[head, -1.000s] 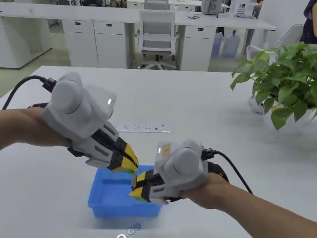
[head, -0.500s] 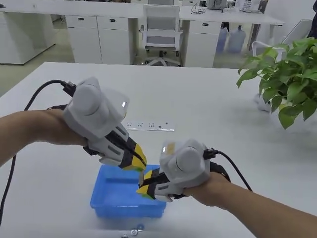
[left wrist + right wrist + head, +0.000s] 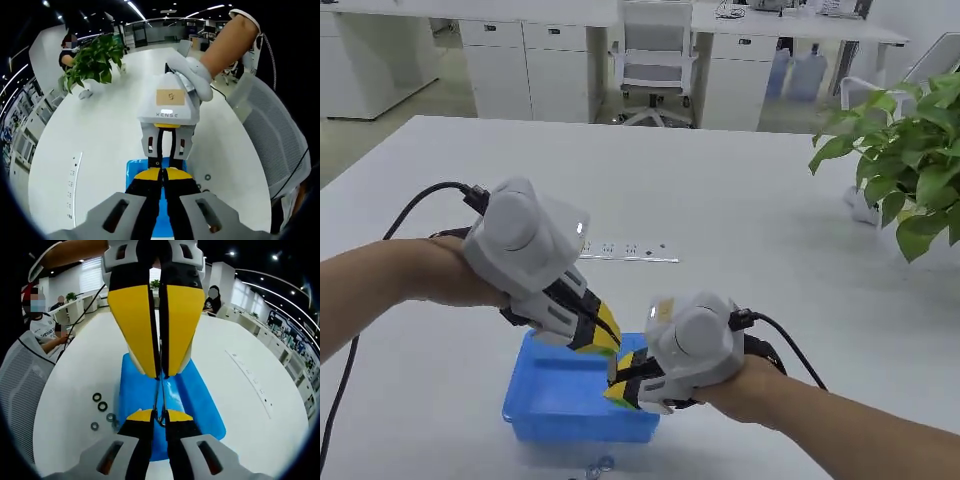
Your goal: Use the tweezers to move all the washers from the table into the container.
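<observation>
Open-plan office, white desks (image 3: 560,60), swivel chair (image 3: 657,60), potted plant (image 3: 910,170)

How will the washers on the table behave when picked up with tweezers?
The washers look small, flat and metallic, so probably light but slippery between tweezers tips. Lying flat on the table, their edges may be hard to catch.

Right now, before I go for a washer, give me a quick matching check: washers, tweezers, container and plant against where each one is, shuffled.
Things:
1 washers
2 tweezers
3 blue container
4 potted plant

Places:
A pinched by the right gripper and the left gripper
B at the right edge of the table in the head view
C loose on the table, outside the container
D below both grippers

Pairs: 1-C, 2-A, 3-D, 4-B.
</observation>
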{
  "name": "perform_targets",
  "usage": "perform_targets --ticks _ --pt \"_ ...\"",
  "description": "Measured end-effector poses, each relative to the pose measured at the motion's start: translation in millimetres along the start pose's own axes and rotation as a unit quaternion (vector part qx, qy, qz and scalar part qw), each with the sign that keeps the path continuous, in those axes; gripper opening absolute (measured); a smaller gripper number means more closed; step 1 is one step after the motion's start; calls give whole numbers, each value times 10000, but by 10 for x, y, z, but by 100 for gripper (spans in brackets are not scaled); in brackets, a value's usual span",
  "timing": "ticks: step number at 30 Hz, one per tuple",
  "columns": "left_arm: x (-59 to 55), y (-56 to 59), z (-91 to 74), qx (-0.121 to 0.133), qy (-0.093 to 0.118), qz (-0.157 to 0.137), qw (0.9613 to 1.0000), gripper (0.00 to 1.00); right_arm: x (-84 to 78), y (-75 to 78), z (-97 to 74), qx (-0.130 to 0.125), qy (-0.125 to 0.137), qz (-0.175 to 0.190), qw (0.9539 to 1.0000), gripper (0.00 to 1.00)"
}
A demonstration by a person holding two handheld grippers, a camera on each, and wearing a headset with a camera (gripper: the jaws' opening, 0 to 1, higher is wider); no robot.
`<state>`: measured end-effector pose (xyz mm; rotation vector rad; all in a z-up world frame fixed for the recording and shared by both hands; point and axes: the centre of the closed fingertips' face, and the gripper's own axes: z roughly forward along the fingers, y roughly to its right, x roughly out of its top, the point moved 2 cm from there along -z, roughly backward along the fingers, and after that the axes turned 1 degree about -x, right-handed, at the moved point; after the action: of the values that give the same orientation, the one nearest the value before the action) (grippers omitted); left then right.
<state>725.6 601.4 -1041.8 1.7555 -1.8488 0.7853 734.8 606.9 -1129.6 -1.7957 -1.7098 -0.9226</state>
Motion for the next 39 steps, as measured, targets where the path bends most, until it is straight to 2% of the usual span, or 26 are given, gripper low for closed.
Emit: perform_targets --ticks 7,14,28,39 --pt "-26 -15 39 -26 60 -7 10000 5 -46 9 19 30 -59 32 10000 10" --pt "0 -16 43 -62 81 37 9999 5 -45 4 -1 9 -73 -20 10000 10" --pt "158 44 -87 7 142 119 9998 5 77 -15 -164 -111 24 -151 9998 10" --pt "264 146 -206 23 130 77 9999 5 202 -120 -282 -162 71 -252 9995 11"
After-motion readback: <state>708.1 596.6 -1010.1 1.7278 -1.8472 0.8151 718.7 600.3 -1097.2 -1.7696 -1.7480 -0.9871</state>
